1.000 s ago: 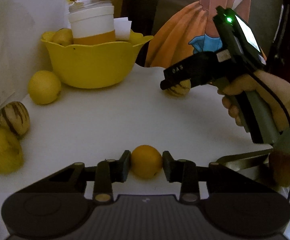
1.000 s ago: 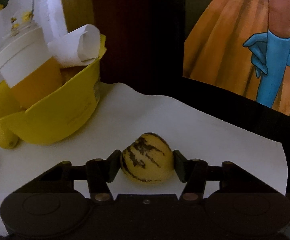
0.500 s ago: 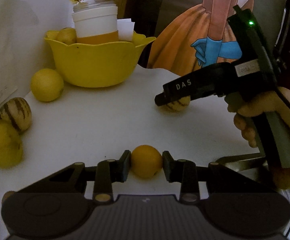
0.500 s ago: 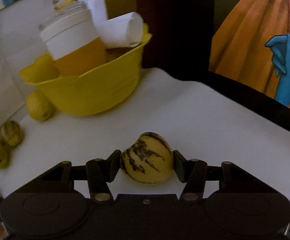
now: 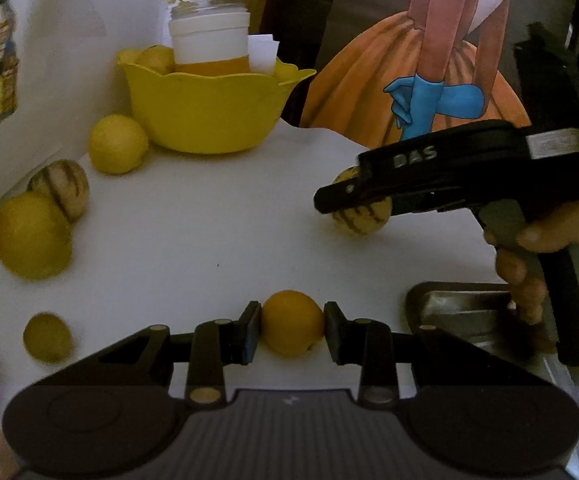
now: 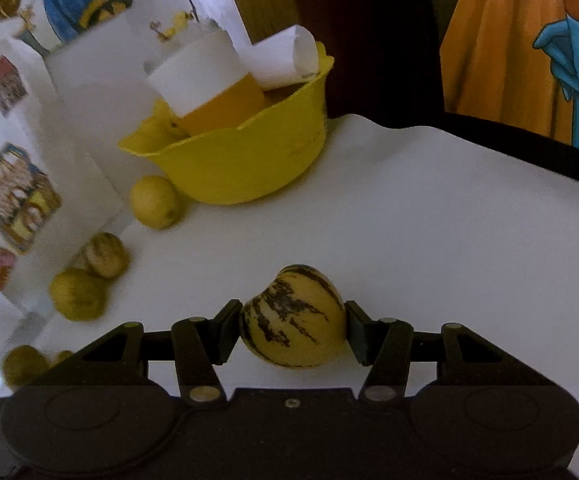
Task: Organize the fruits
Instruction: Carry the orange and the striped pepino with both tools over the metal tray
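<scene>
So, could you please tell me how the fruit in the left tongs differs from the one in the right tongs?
The orange in the left tongs is plain orange; the striped fruit in the right tongs is yellow with dark streaks. The orange is round; the striped fruit is heart-shaped and fills a wider gap. Both are clamped on two sides above the white table.
</scene>
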`<state>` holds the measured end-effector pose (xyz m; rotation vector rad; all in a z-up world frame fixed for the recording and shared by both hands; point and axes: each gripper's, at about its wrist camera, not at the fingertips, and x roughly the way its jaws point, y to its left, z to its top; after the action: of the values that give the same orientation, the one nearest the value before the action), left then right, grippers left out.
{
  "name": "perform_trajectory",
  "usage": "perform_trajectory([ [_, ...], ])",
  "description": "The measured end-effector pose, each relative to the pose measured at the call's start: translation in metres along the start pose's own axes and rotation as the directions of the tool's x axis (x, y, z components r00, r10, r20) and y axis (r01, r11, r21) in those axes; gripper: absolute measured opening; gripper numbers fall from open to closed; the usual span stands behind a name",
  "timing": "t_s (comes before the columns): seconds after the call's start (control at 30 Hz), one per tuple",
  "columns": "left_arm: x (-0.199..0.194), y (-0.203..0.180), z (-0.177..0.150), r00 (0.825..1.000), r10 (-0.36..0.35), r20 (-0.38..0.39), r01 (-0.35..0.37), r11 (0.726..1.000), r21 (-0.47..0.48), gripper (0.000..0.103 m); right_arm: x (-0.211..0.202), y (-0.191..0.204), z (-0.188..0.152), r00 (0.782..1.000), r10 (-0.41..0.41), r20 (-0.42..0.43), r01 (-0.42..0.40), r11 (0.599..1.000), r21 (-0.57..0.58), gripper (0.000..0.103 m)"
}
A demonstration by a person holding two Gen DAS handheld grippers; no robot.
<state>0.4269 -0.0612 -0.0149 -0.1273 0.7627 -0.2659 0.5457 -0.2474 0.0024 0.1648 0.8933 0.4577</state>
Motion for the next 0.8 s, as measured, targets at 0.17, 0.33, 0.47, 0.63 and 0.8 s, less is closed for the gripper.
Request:
perform_trajectory([
  [0.17,-0.017,-0.004,-0.007,1.0,0.001,0.015,-0.001,1.0,-0.013,0.036,-0.023,0.008,-0.008,0.999,0.026,0.022,-0.026,1.0,0.005,0.056],
  [0.33,-0.039,-0.013,-0.011,0.999,0.0,0.038,0.0,1.0,-0.014,0.036,-0.051,0.012,-0.018,0.998,0.052,0.045,-0.053,0.998,0.018,0.056],
  [0.47,-0.058,-0.023,-0.013,0.998,-0.006,0.061,0.007,1.0,-0.015,0.036,-0.084,0.016,-0.029,0.996,0.066,0.063,-0.067,0.998,0.015,0.056],
  [0.63,-0.08,-0.042,-0.021,0.996,-0.033,0.088,0.035,0.999,-0.014,0.036,-0.131,0.015,-0.048,0.994,0.072,0.085,-0.072,0.997,-0.005,0.056],
  [0.8,-0.094,-0.065,-0.039,0.992,-0.063,0.107,0.063,0.998,0.006,0.036,-0.169,-0.001,-0.075,0.994,0.059,0.09,-0.061,0.998,0.019,0.056],
])
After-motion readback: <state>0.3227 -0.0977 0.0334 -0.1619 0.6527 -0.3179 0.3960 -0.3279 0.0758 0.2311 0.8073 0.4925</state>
